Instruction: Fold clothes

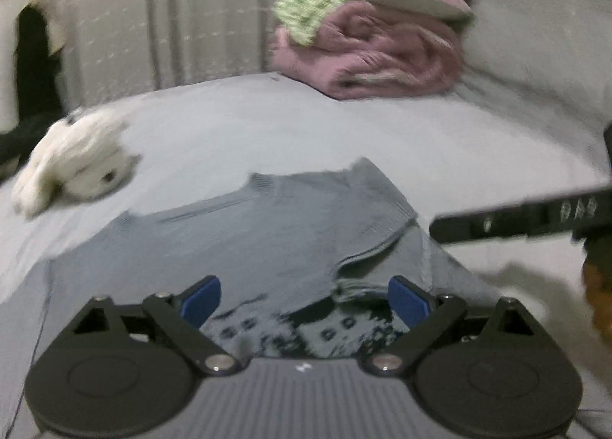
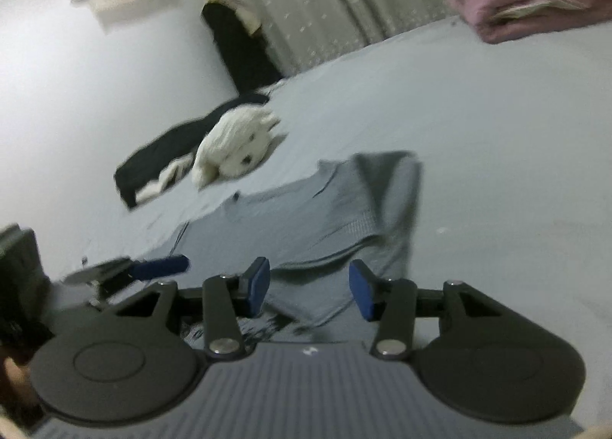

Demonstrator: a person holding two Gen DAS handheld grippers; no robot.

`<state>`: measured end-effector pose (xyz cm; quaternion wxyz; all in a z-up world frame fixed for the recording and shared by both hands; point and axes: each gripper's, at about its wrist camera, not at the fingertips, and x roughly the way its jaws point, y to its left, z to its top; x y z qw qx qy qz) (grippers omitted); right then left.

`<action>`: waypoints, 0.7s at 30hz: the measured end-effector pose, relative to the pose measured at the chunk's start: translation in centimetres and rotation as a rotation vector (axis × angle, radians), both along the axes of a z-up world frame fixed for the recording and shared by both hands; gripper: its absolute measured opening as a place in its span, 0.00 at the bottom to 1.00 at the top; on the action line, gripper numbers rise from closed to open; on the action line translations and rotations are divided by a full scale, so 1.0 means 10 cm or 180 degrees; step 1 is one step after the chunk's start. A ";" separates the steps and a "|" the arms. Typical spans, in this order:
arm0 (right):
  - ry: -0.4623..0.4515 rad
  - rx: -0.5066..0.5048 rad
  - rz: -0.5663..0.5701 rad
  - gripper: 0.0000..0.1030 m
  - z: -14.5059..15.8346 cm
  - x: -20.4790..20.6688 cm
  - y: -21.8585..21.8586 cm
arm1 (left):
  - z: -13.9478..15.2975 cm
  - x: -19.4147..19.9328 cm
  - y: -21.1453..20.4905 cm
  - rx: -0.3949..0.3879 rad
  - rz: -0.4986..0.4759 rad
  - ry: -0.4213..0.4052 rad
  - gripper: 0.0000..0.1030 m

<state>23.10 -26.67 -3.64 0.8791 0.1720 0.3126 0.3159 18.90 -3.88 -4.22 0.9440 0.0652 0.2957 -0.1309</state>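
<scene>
A grey knit sweater (image 1: 267,232) lies partly folded on the pale bed sheet (image 1: 344,140), with a dark patterned band near its lower part. It also shows in the right wrist view (image 2: 325,217). My left gripper (image 1: 304,301) is open just above the sweater's lower part, blue pads apart and empty. My right gripper (image 2: 308,291) is open over the sweater's near edge, empty. Part of the right gripper shows in the left wrist view as a black bar (image 1: 524,221). The left gripper's blue pad shows in the right wrist view (image 2: 160,266).
A white plush toy (image 1: 72,159) lies on the sheet at left, next to a black garment (image 2: 160,155). A stack of pink and green folded blankets (image 1: 371,41) sits at the back by a curtain (image 1: 153,18). A pillow (image 1: 535,18) lies at the right.
</scene>
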 end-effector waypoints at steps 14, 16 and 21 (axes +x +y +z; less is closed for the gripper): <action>-0.0212 0.0488 0.0185 0.49 -0.19 -0.14 -0.35 | -0.25 0.60 -0.48 0.0227 -0.0134 -0.0015 0.49; -0.0288 0.0465 0.0369 0.49 -0.12 -0.21 -0.34 | -0.23 0.66 -0.45 0.0137 -0.0039 -0.0011 0.29; -0.0174 0.0545 0.0859 0.49 -0.05 -0.26 -0.26 | -0.24 0.79 -0.15 -0.0547 0.0384 0.0219 0.23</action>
